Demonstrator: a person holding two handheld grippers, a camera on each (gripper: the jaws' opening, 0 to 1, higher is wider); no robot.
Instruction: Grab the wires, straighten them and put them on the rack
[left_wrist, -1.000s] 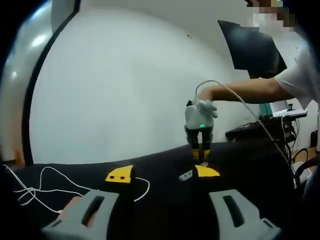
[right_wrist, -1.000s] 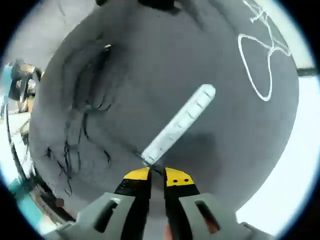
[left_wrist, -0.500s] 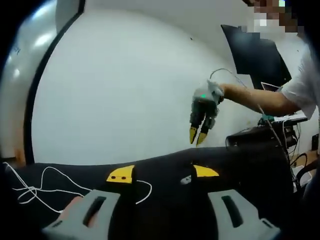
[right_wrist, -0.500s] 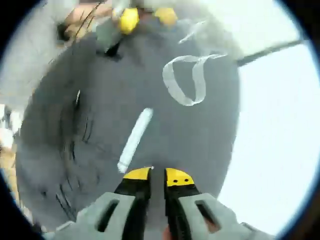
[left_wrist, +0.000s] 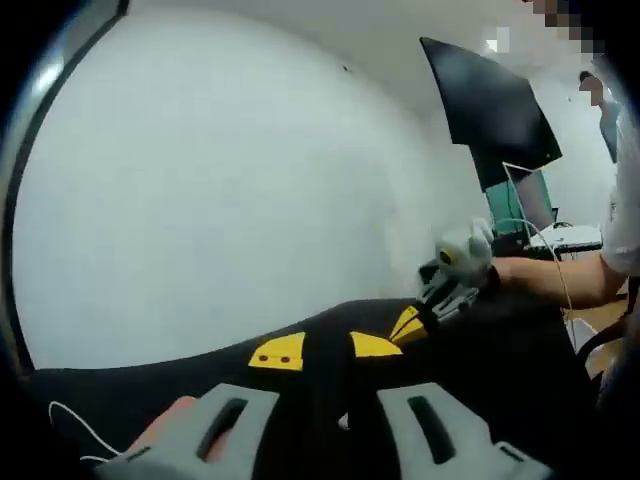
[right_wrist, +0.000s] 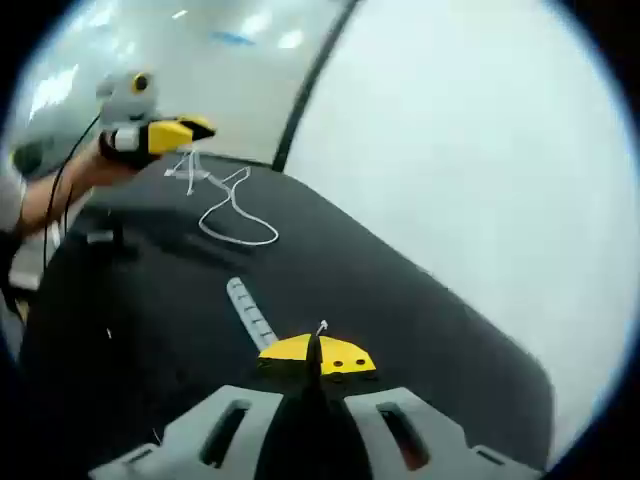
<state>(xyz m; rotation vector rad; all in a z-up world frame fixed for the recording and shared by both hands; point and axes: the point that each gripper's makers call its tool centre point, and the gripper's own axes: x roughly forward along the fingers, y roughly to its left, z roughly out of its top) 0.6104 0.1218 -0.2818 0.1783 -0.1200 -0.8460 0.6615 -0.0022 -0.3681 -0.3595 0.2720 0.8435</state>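
In the right gripper view I am holding my right hand-held gripper (right_wrist: 316, 357) low over the black table (right_wrist: 420, 320), its yellow-tipped jaws pressed together on the end of a thin white wire (right_wrist: 322, 326), whose tip is poking up just above them. Just beyond the jaws, the pale grey rack (right_wrist: 249, 312) is lying flat on the cloth, running away toward the table's far end. Farther along, near the far edge, a loose white cable (right_wrist: 232, 214) is lying in loops. My left hand-held gripper (left_wrist: 328, 351) is hovering above the table with its jaws a little apart, gripping nothing.
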